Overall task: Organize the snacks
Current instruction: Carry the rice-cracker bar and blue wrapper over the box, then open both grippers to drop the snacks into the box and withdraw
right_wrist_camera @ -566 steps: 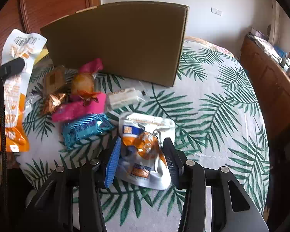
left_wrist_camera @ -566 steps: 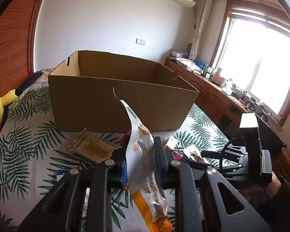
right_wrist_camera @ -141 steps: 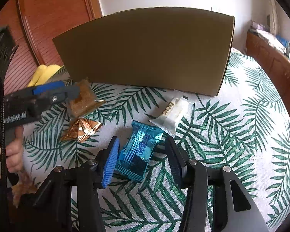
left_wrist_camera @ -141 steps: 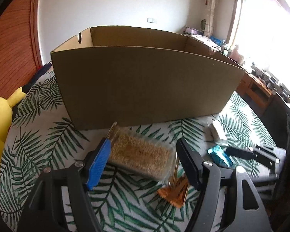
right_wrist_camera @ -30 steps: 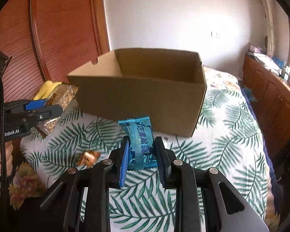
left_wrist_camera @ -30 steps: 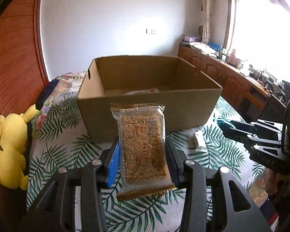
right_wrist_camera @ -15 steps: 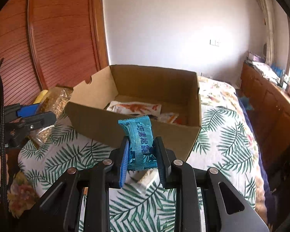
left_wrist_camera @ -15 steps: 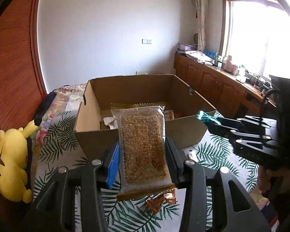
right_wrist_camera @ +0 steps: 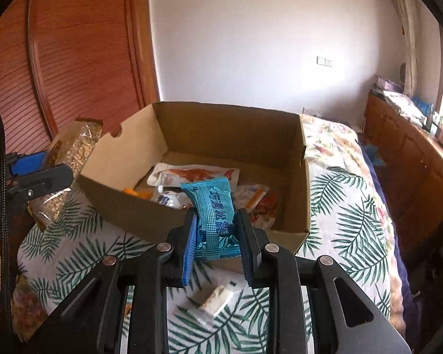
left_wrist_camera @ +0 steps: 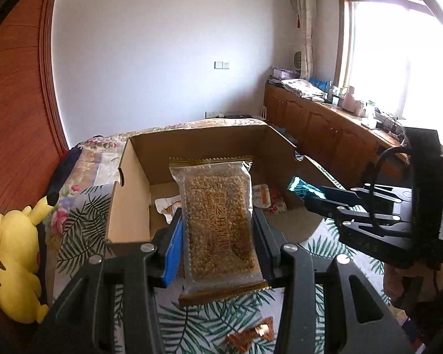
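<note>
An open cardboard box [left_wrist_camera: 127, 206] [right_wrist_camera: 298, 177] stands on the leaf-print cloth with several snack packets inside. My left gripper [left_wrist_camera: 218, 233] is shut on a clear packet of golden grain bar [left_wrist_camera: 217, 221], held upright above the box's near wall; that packet also shows in the right wrist view [right_wrist_camera: 73, 150]. My right gripper [right_wrist_camera: 217, 236] is shut on a teal foil packet [right_wrist_camera: 214, 215], held over the box's near edge. The teal packet's tip also shows in the left wrist view [left_wrist_camera: 298, 187].
A white wrapped snack [right_wrist_camera: 218, 298] and a copper foil snack [left_wrist_camera: 251, 334] lie on the cloth in front of the box. A yellow plush toy [left_wrist_camera: 11, 259] lies at the left. Wooden cabinets [left_wrist_camera: 325, 129] stand along the right, under the window.
Both grippers have risen and moved toward the box with their packets, so more of the box's inside shows. Each keeps its hold.
</note>
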Demonstrator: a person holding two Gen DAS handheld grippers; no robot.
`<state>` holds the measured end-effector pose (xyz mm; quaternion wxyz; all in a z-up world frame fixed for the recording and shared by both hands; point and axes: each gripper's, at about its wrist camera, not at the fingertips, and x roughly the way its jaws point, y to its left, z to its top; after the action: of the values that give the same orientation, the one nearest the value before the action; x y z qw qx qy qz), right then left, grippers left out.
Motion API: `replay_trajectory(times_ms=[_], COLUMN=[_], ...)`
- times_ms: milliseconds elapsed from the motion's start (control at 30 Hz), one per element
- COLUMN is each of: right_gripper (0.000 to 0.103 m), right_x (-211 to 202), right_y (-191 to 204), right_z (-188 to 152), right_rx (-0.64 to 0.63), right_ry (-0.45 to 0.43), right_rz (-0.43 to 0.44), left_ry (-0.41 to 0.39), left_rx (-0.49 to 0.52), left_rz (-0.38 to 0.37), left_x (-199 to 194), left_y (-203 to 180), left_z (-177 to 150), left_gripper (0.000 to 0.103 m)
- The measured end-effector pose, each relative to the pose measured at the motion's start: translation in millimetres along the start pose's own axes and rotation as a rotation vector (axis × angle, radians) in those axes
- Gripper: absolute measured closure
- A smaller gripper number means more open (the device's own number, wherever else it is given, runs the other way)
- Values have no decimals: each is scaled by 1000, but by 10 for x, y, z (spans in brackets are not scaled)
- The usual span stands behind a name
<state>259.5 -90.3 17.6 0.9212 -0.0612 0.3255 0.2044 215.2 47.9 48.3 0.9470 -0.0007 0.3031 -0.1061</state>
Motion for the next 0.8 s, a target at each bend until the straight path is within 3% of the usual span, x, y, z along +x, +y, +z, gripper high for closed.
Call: replay_trajectory(times_ms=[567, 667, 800], right_gripper=[77, 68, 67], right_x=[270, 286, 235], right_y=[-64, -69, -119], right_z=[179, 153, 111], right_rx=[16, 9, 28], right_ry=[32, 36, 24], right_rz=[-54, -68, -49], left_ry=[64, 64, 45], left_rx=[-55, -52, -46], left_rz=[37, 40, 33], left_x=[593, 633, 594], left_y=[157, 166, 147], left_z=[168, 160, 148], left_gripper=[59, 55, 45])
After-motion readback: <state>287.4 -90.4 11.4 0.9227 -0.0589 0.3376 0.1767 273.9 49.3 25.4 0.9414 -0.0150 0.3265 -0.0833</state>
